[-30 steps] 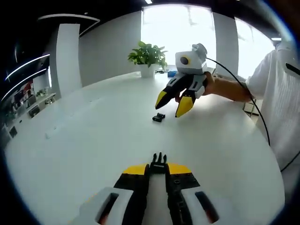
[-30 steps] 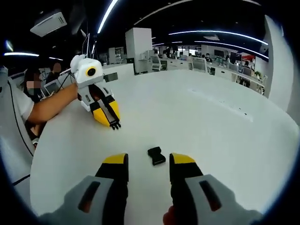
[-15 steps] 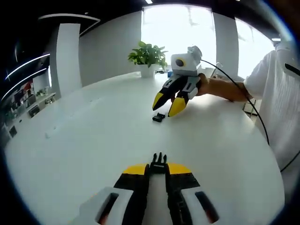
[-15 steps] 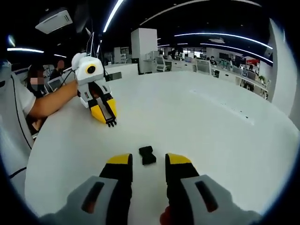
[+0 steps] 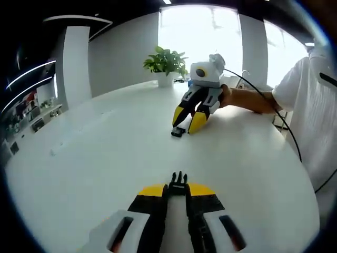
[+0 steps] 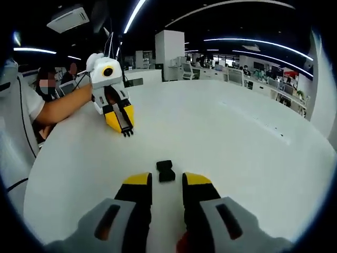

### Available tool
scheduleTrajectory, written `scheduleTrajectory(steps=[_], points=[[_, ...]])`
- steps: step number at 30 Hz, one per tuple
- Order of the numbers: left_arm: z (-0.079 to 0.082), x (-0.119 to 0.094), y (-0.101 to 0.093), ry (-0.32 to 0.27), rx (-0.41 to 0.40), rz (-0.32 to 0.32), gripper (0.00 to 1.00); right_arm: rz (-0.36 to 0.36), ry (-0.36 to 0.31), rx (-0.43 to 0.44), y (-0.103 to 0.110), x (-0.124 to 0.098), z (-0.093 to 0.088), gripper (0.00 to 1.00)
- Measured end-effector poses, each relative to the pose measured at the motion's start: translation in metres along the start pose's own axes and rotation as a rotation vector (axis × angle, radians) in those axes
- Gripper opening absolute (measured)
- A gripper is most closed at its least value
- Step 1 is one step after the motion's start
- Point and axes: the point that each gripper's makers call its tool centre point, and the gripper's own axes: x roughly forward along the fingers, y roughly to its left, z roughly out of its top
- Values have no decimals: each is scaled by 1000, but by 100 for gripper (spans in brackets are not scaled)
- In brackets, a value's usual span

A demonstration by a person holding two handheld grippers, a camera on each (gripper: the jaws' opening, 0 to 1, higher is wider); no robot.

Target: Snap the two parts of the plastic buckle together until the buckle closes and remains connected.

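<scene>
Left gripper view, nearest first: the left gripper [image 5: 179,191] has its jaws pinched together on the pronged buckle half [image 5: 179,180], prongs poking out past the yellow tips, held low over the white table [image 5: 95,158]. Farther across the table, toward its far side, the right gripper [image 5: 189,120] is angled down with its jaws apart on either side of the socket buckle half [image 5: 178,131], which lies flat on the tabletop. Behind it a forearm and a white sleeve [image 5: 310,100] reach in from the right, wrist bent so the tool points down and toward this camera; a potted plant [image 5: 166,63] stands at the table's far edge. Right gripper view: the socket half [image 6: 166,171] sits just ahead of the open yellow tips of the right gripper [image 6: 166,182], not yet between them as far as I can tell. Beyond, the left gripper [image 6: 122,120] hangs tilted downward, prongs at its tip. Risks, as I judge them: closing on the socket's edge could squirt the small piece away across the smooth top; gripping it crooked would leave the opening misaligned with the prongs, so the latch would not catch.
</scene>
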Motion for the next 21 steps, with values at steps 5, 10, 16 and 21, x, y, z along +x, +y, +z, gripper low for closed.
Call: scheduleTrajectory(steps=[5,10,16,21], points=[[0,1,0,1,-1,-1,13,7,5,-11,-4,3,0,19],[-1,1,-1,0,-1,-3,13,15,5,-15,-6,3,0,18],[-1,2,0,1,0,-3,13,26,7,-23,-9,4,0,17],[-1,1,-3,2,1,-3,13,36,6,-29,-8,4,0,16]])
